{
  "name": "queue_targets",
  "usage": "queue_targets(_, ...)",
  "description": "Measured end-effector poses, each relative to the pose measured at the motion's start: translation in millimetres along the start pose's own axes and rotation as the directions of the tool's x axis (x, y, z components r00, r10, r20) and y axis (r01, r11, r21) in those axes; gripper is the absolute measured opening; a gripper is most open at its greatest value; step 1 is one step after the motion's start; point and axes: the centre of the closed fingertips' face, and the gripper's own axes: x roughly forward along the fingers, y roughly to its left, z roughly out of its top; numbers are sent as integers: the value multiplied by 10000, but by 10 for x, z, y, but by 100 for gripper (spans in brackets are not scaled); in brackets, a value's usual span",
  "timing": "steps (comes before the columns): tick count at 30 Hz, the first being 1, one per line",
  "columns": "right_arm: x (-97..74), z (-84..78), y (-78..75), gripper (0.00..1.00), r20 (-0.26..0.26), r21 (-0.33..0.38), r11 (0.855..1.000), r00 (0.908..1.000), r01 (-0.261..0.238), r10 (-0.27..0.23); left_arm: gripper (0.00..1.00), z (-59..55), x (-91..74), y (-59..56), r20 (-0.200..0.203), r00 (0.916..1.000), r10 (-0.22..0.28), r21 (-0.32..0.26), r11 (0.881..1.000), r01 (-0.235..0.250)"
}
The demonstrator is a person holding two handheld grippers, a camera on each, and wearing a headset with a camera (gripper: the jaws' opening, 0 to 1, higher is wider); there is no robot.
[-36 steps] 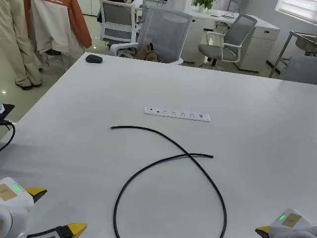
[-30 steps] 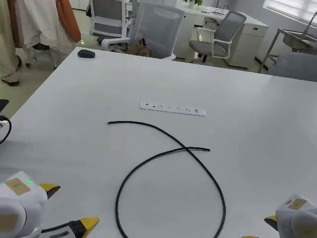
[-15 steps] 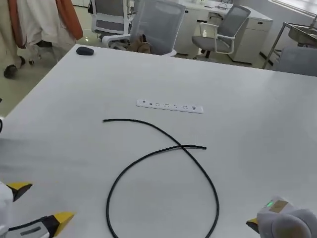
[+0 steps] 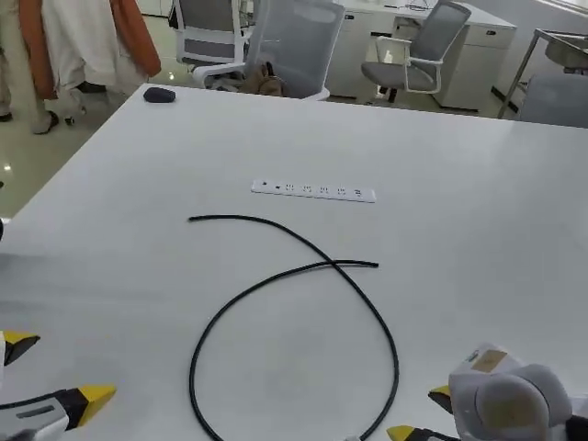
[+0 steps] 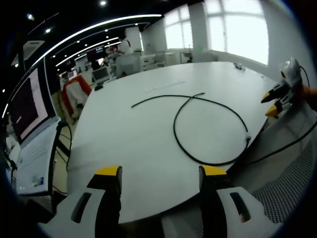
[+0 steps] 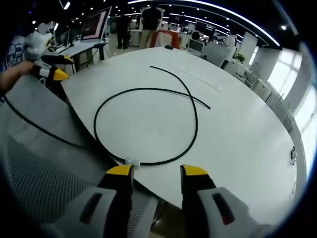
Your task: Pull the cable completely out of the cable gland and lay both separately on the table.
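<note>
A long black cable point(image 4: 296, 276) lies in one crossed loop on the white table point(image 4: 459, 202), both ends free on the top. A small white cable gland point(image 6: 131, 161) sits on the loop's near part at the table edge, also seen as the gland point(image 5: 247, 139). My left gripper point(image 4: 57, 369) hovers open at the near left, well short of the cable; its own jaws point(image 5: 161, 171) are empty. My right gripper point(image 4: 421, 413) is open at the near right, its jaws point(image 6: 157, 170) empty, just short of the gland.
A white power strip point(image 4: 313, 191) lies beyond the loop. A dark mouse point(image 4: 159, 95) sits at the far left corner. Office chairs point(image 4: 294, 41) and a standing person point(image 4: 83, 37) are past the far edge. A monitor point(image 5: 29, 106) stands left of the table.
The head camera has drifted, shifting the picture. My left gripper has dropped toward the lower left corner; my right gripper has come further into view. The cable lies as before.
</note>
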Motion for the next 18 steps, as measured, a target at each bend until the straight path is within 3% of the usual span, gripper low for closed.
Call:
queue_targets(8,2,8,-13,38,74,195,9998,10000,45,-46,64,18,-20,0,203,9997,-108,-133,9998,111)
queue_targets(12,26,-96,44,40,-588,10,9999,9982,-125,126,63,-51,-11,45,-79,9999,-102,-523,9986,98)
queue_targets(15,20,-40,10,39,-238,461,9989,9996,-108,119,64,14,-14,32,270,9995,-141,-485,9987,154)
queue_targets(18,29,-87,48,39,-411,433,9987,9988,-267,285,64,-16,-2,2,14,9998,-208,-287,9994,209)
